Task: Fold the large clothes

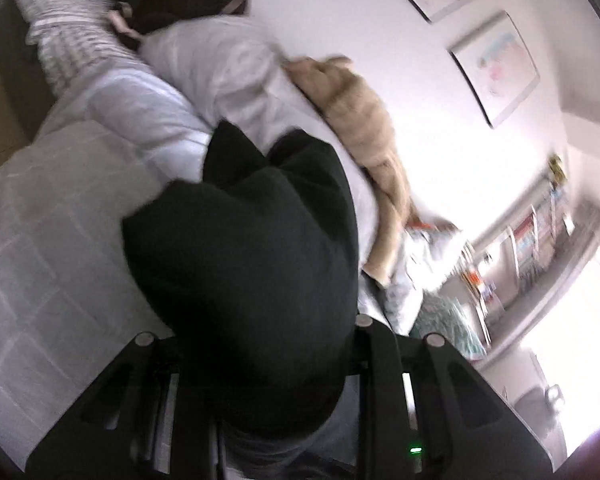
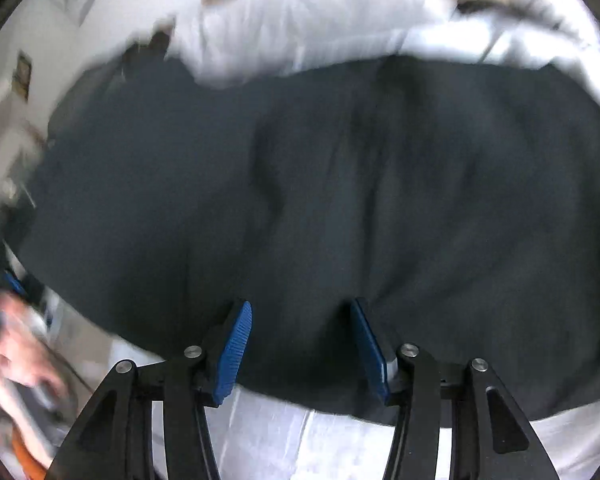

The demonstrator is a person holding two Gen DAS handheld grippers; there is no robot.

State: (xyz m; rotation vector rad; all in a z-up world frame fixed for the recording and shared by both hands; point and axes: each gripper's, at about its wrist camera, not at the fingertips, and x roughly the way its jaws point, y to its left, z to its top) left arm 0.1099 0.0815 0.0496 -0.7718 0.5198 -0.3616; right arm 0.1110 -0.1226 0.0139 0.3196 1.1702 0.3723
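Note:
A large black garment lies spread across the white bed, filling most of the right wrist view. My right gripper stands over its near edge. Its blue pads are apart, with the cloth lying under and between them but not pinched. In the left wrist view a bunch of the same black garment rises up out of my left gripper and drapes over its fingers, hiding the tips. That gripper looks shut on the cloth, which is lifted above the bed.
A white quilted bedspread covers the bed. A pale garment, a tan one and a brown one lie along the far side by the wall. Framed pictures and a bookshelf are beyond. A person's hand shows at the lower left.

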